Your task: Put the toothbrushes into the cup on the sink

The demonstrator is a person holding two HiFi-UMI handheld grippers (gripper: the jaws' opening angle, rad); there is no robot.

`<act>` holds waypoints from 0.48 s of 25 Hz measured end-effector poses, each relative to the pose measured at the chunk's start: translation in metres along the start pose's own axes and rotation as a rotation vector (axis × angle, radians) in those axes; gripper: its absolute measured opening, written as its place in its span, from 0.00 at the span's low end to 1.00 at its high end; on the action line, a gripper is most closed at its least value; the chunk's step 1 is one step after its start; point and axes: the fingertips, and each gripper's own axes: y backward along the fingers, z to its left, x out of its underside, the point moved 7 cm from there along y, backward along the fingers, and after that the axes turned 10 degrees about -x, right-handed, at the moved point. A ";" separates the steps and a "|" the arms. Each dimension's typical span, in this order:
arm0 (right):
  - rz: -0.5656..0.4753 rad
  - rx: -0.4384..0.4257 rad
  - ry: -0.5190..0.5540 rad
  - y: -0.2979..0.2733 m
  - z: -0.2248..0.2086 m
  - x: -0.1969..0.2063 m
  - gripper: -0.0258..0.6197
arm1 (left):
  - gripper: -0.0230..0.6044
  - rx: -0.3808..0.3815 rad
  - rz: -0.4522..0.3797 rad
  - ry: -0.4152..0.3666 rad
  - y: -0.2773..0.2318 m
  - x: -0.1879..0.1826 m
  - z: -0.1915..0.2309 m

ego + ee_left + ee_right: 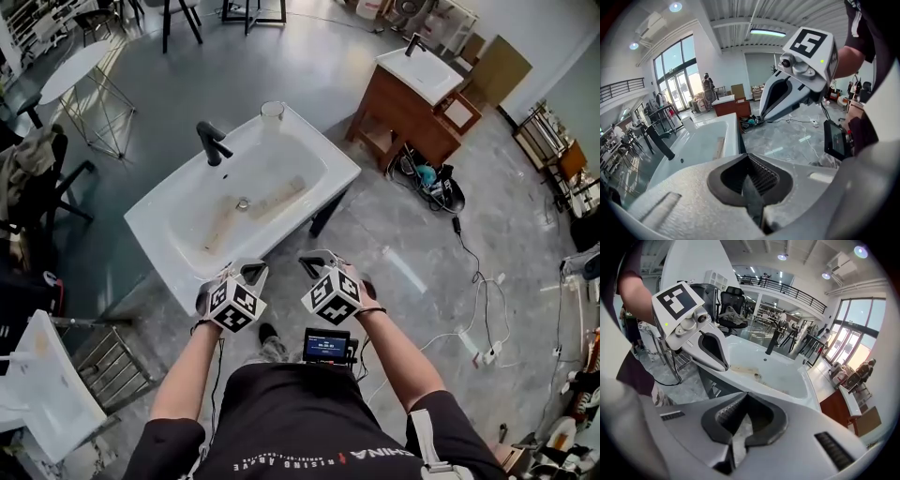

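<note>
A white sink (323, 187) stands on the floor ahead of me, with a black faucet (214, 142) at its back. The clear cup (272, 112) stands on the sink's far corner. Two long pale pieces (272, 199) lie in the basin near the drain, too small to make out. My left gripper (251, 272) and right gripper (314, 265) hover side by side just short of the sink's near edge. Both are shut and hold nothing. The left gripper view shows its jaws (749, 180) shut and the right gripper (787, 93) beside it. The right gripper view shows its jaws (742, 420) shut above the basin (773, 371).
A wooden vanity (408, 108) with its own basin stands at the back right. Cables and a power strip (478, 352) lie on the floor to the right. A round white table (75, 66) and chairs are at the back left. A small screen (326, 345) hangs at the person's waist.
</note>
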 end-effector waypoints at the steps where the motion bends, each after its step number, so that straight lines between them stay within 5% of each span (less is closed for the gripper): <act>1: 0.005 0.000 -0.003 -0.002 -0.003 0.001 0.05 | 0.05 0.006 0.000 0.004 -0.004 0.000 0.001; 12: -0.005 -0.041 -0.002 -0.031 -0.049 0.001 0.05 | 0.05 0.004 0.024 0.060 -0.045 -0.002 0.026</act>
